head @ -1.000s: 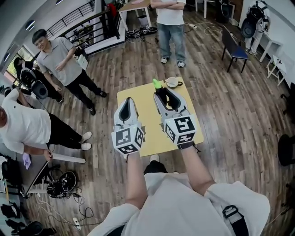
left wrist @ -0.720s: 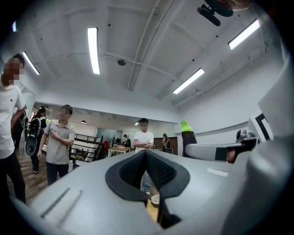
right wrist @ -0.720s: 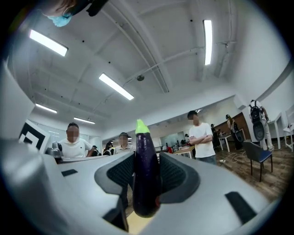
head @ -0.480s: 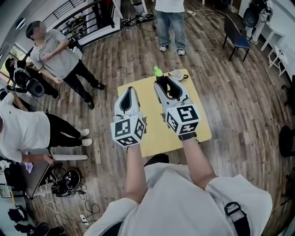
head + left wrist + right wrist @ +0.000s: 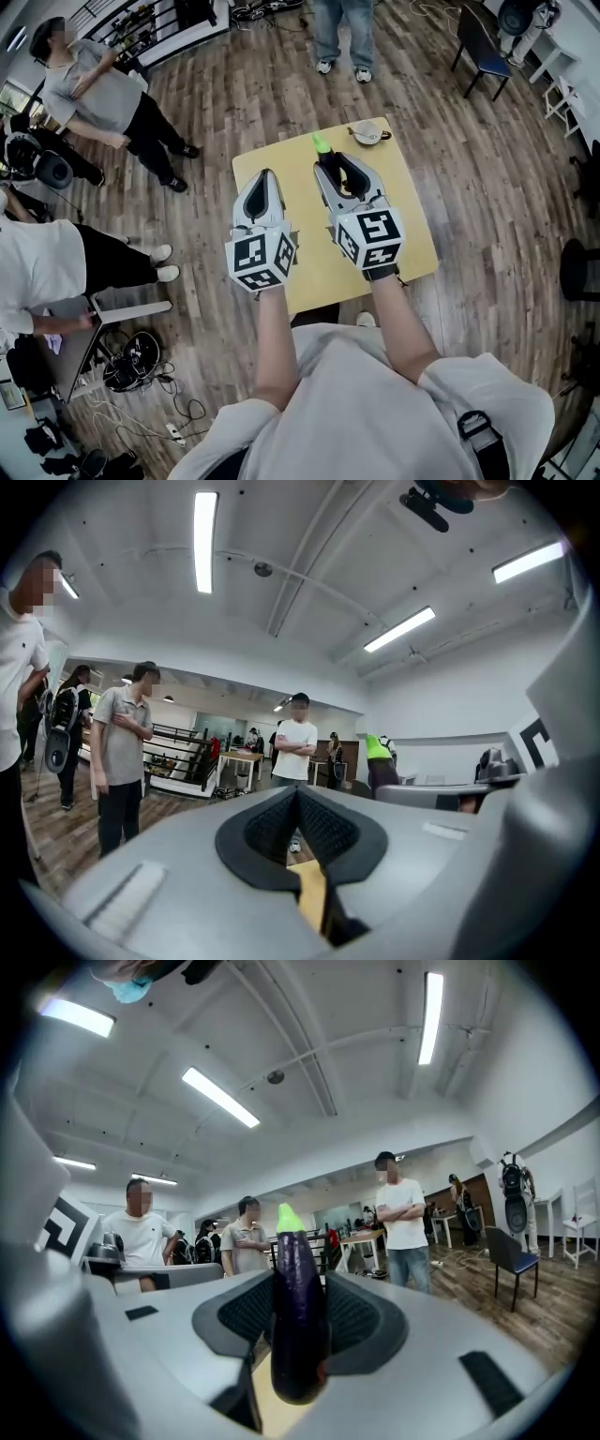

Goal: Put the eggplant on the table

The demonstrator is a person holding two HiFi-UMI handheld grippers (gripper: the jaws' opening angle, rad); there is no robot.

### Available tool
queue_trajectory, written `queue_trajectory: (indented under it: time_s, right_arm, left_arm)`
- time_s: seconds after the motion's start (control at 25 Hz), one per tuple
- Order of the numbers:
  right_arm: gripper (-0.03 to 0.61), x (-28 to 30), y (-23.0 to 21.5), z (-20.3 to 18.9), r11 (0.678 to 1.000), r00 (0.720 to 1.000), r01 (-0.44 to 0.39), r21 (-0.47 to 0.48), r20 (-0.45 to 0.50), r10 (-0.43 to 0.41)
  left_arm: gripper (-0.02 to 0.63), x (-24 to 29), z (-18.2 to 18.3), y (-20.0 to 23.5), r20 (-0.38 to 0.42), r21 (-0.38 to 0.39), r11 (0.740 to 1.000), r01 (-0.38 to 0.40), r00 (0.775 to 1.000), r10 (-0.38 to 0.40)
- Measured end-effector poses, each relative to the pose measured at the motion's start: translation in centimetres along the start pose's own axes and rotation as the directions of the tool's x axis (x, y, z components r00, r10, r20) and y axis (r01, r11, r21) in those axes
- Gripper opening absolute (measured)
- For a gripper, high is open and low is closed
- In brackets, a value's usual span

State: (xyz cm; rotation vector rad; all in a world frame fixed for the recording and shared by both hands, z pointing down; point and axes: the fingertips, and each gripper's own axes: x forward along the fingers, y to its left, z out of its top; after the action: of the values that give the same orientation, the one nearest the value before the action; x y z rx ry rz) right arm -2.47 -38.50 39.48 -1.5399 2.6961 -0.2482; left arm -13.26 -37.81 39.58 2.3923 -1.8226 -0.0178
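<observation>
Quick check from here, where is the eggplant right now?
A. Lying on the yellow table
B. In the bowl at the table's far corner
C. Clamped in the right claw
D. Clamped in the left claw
C: the right gripper view shows the purple eggplant upright between the pads of the right claw, held above the yellow table, while the left claw is shut on nothing.

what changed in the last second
Both the left gripper and right gripper have come down slightly toward the yellow table. Nothing was taken or let go: the right gripper stays shut on the eggplant, the left stays shut and empty, the cup unmoved.
</observation>
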Motion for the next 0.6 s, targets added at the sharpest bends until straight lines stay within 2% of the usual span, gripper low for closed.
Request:
queue_trajectory:
  time_s: [0.2, 0.4, 0.6]
  right_arm:
    - [0.167, 2.8, -0.4, -3.3, 1.000, 0.997, 0.012, 0.012, -0.077, -0.011]
    - [0.167, 5.1, -1.7, -7.6, 0.998, 0.985, 0.052, 0.042, -0.165, -0.044]
    - [0.167, 6.7, -3.4, -11.4, 0.992, 0.967, 0.099, 0.074, -0.241, -0.079]
  left_arm:
    - [0.009, 2.2, -2.9, 2.3, -0.053, -0.047, 0.999, -0.003, 0.999, 0.000]
    - [0.009, 4.0, -6.3, 4.4, -0.118, -0.030, 1.000, -0.002, 0.993, -0.002]
    - [0.009, 5.7, -10.0, 6.5, -0.179, -0.053, 0.999, -0.007, 0.984, -0.002]
